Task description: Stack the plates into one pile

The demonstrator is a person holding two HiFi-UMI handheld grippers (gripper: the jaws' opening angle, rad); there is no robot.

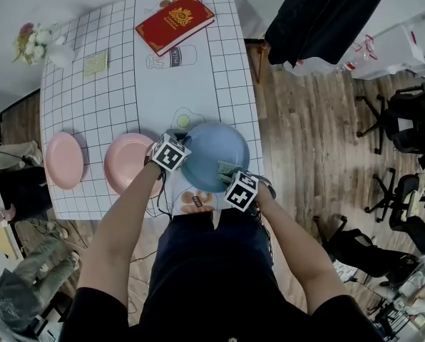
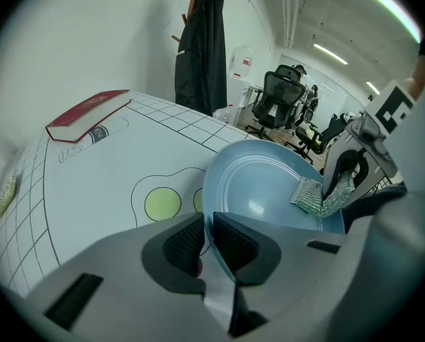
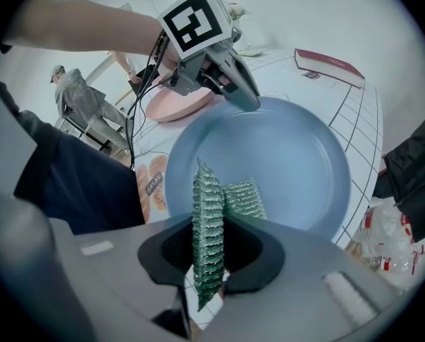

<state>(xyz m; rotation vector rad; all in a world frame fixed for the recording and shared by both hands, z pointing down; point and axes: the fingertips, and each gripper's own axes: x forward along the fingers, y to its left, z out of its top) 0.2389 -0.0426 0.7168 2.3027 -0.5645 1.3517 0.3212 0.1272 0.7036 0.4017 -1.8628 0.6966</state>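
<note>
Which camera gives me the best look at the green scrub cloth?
The right gripper view: the green scrub cloth is pinched edge-on between the right tool's jaws, over the blue plate. The left gripper view shows it draped on the plate's far rim; the head view only a small patch.

Little here can be read for certain. On the near edge of the desk (image 1: pixel 113 98), a printed bread drawing (image 3: pixel 150 180) bears a short word in capitals that appears to read BREAD, though the letters are small. At the far end, the red book (image 1: pixel 174 23) has a gold emblem with gold lettering too small to read. Just nearer than the book, the drawn can (image 1: pixel 171 58) carries illegible lettering. The left marker cube (image 1: pixel 170 152) and right marker cube (image 1: pixel 241 190) show black-and-white square code patterns.
</note>
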